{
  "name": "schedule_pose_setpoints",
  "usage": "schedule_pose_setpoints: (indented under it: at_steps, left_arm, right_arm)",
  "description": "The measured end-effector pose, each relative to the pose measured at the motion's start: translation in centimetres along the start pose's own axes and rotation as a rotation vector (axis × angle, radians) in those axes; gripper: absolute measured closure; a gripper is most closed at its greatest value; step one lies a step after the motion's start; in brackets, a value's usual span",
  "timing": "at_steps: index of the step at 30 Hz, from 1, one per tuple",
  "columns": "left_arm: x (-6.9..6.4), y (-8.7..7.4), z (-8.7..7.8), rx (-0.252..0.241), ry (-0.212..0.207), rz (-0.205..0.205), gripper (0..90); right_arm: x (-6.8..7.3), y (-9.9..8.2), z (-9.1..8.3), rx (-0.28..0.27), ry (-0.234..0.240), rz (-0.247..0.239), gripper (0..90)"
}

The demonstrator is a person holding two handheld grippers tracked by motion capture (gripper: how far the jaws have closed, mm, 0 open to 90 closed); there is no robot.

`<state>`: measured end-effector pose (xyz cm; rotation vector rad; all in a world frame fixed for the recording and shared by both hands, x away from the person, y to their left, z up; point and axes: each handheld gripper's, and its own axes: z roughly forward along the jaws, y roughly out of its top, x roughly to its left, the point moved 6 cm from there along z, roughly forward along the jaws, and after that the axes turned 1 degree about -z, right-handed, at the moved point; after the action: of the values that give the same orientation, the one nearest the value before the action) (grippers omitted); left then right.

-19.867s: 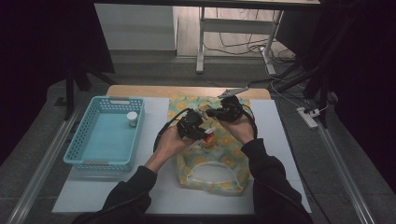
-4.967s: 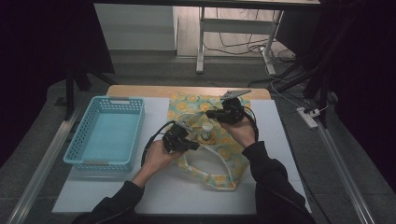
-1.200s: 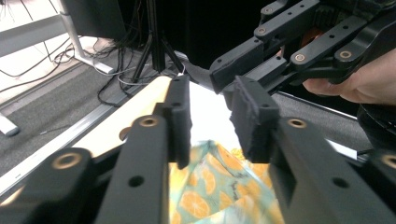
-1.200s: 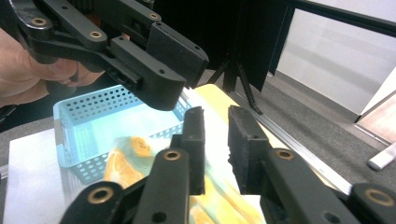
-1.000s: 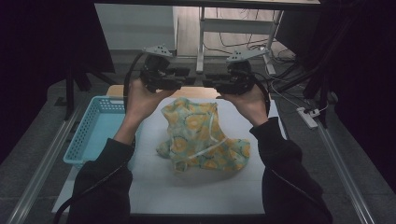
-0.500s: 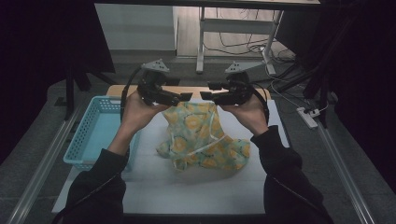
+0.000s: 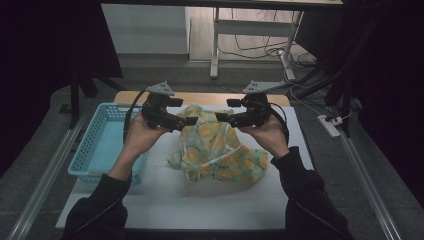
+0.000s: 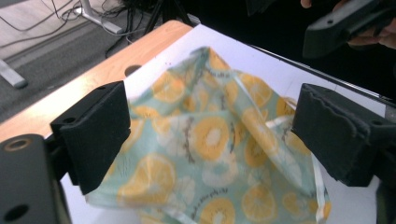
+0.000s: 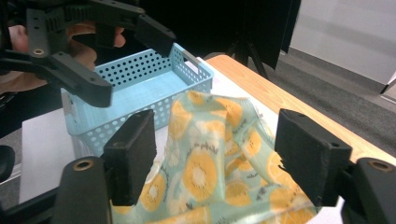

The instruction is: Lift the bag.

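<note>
A pale green cloth bag (image 7: 215,150) printed with orange slices lies crumpled on the white mat (image 7: 200,210), one peak standing up between the hands. My left gripper (image 7: 187,120) hovers at its left upper edge and points right. My right gripper (image 7: 222,117) hovers opposite and points left. In the left gripper view the jaws of my left gripper (image 8: 210,135) stand wide apart with the bag (image 8: 210,140) beyond them. The right gripper (image 9: 217,158) is likewise open over the bag (image 9: 210,163). White drawstring tape runs along the bag's edge.
A light blue perforated basket (image 7: 105,145) stands at the mat's left, also close behind the bag in the right gripper view (image 9: 140,84). A wooden table edge (image 7: 210,97) runs along the far side. Floor cables and a desk frame lie beyond.
Both hands have come down from a raised position over the last second, and the bag has sunk with them onto the mat. The grippers have moved closer to the bag's top.
</note>
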<state>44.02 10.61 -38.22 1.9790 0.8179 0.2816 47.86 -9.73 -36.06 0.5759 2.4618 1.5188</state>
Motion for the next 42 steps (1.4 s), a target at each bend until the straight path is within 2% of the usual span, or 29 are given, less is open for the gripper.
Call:
schedule_pose_setpoints:
  at_steps: [6,17,21,28,42]
  left_arm:
    - [0.1,-2.1,-0.1,0.008,-0.006,-0.031,7.5]
    - [-0.2,-6.2,-0.4,0.024,-0.011,-0.049,2.3]
    - [-0.5,-7.6,-0.6,0.034,-0.014,-0.058,1.8]
    - [-1.0,-9.8,-1.1,0.055,-0.006,-0.066,0.2]
    - [-2.5,-14.8,-3.2,0.088,0.031,-0.081,0.0]
  right_arm:
    - [-0.5,-2.0,-0.1,0.018,-0.014,0.027,24.4]
    - [-0.3,-5.2,-0.9,0.017,-0.022,0.07,16.6]
    - [-0.1,-6.2,-1.3,0.024,-0.03,0.072,13.5]
    - [0.4,-8.3,-1.6,0.053,-0.047,0.076,6.9]
    - [1.1,-12.8,-3.8,0.078,-0.075,0.094,4.2]
